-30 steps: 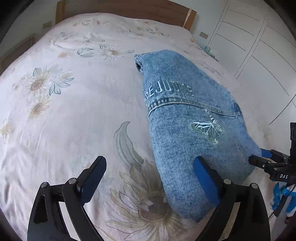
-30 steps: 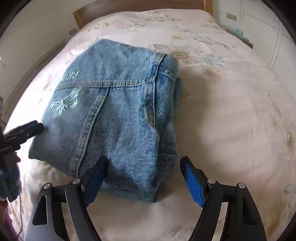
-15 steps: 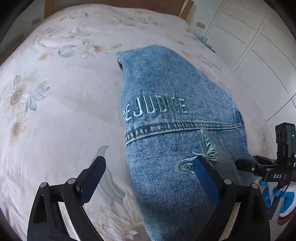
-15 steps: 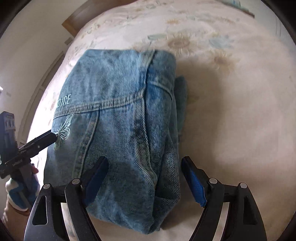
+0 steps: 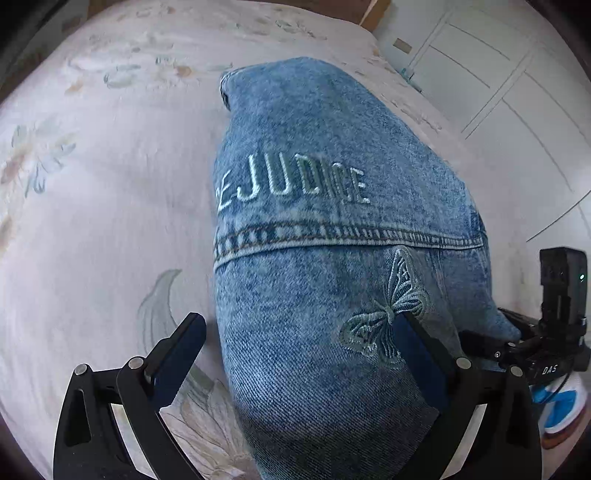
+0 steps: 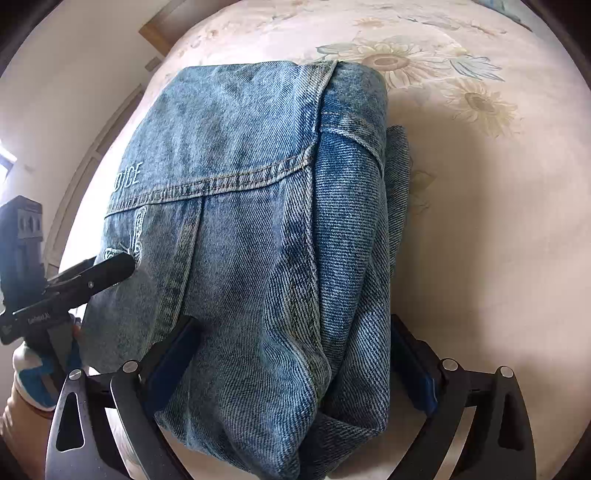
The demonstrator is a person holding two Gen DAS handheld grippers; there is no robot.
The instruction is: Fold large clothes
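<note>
A folded blue denim jacket [image 5: 325, 229] with embroidered letters and a butterfly lies on a floral bedsheet [image 5: 110, 184]. My left gripper [image 5: 299, 343] is open, its jaws wide apart around the jacket's near left end. My right gripper [image 6: 295, 350] is open too, straddling the jacket's [image 6: 258, 206] near right end, where the thick folded layers bunch between the fingers. Each gripper shows in the other's view: the right one [image 5: 517, 343] at the far right, the left one [image 6: 92, 273] at the left.
The bed's wooden headboard [image 5: 373, 14] is at the back. White wardrobe doors [image 5: 517, 110] stand to the right of the bed. A wall and skirting [image 6: 74, 110] run along the other side. A gloved hand [image 6: 33, 373] holds the left gripper.
Both grippers have moved forward and down onto the jacket, which now fills the space between their open jaws. The jacket itself has not shifted.
</note>
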